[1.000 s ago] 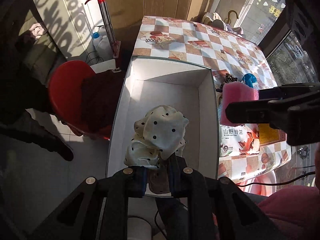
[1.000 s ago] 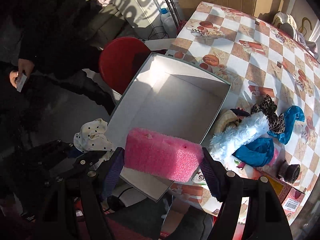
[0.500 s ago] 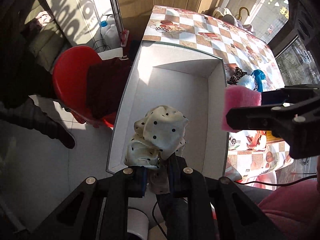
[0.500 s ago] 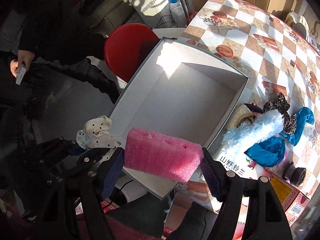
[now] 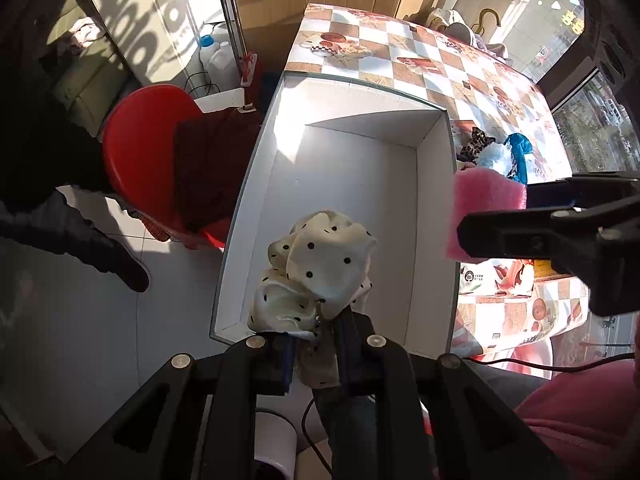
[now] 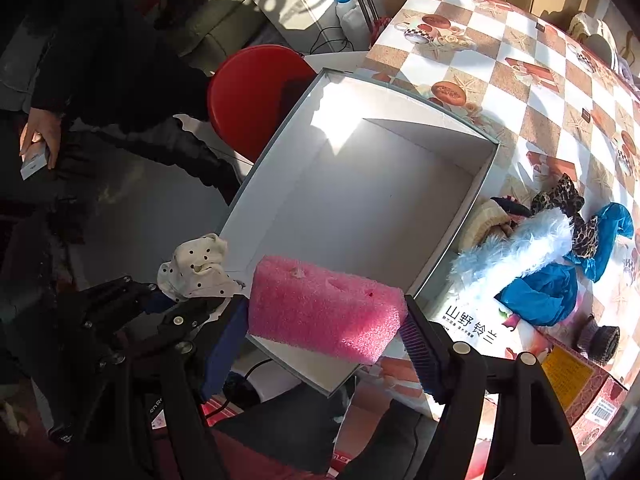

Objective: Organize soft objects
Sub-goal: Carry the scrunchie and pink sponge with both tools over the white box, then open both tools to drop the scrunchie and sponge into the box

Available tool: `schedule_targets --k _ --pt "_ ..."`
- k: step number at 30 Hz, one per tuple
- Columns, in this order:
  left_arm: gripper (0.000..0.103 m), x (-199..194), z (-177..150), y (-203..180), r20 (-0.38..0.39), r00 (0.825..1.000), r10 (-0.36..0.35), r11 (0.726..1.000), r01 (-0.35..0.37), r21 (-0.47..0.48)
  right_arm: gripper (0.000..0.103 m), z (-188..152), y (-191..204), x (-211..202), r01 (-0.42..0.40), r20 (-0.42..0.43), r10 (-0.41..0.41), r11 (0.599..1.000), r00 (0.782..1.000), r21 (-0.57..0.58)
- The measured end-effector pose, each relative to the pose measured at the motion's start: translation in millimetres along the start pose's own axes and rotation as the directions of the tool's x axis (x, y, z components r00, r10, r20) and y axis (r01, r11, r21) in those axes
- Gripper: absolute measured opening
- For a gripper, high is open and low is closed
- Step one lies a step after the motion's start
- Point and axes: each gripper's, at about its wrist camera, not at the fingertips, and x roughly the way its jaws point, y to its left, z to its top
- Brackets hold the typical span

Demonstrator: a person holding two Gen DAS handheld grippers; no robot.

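Observation:
My left gripper [image 5: 314, 354] is shut on a cream cloth with black dots [image 5: 320, 268], held over the near end of an empty white box [image 5: 360, 208]. The same cloth [image 6: 196, 264] and left gripper [image 6: 160, 300] show at the lower left of the right wrist view. My right gripper [image 6: 324, 320] is shut on a pink foam block [image 6: 324, 306], held above the box's near right corner [image 6: 336, 384]. In the left wrist view the pink foam block [image 5: 484, 204] and the right gripper [image 5: 496, 216] hang beside the box's right wall.
Right of the box, on the checked tablecloth [image 6: 520, 88], lie a fluffy white-blue piece [image 6: 516, 248], blue fabric [image 6: 548, 292], a leopard-print piece [image 6: 560, 196] and a printed carton [image 6: 472, 324]. A red stool [image 5: 148, 152] stands left of the box. A person in dark clothes [image 6: 100, 60] stands at the left.
Both views have drifted slightly, so the box sits a little farther off in frame. Both grips are unchanged.

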Motion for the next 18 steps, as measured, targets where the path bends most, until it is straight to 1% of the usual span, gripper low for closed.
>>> schedule_targets --k 10,18 --pt "0.019 8.2 0.9 1.9 -0.029 1.0 -0.011 1.0 0.011 -0.008 0.076 -1.0 -4.4 3.8 -0.01 -0.011 0.01 1.0 1.0 0.022" --pt "0.02 11.1 2.9 -1.7 -0.034 0.999 -0.007 1.0 0.008 0.014 0.076 0.6 -5.4 5.7 -0.015 -0.013 0.016 1.0 1.0 0.026"
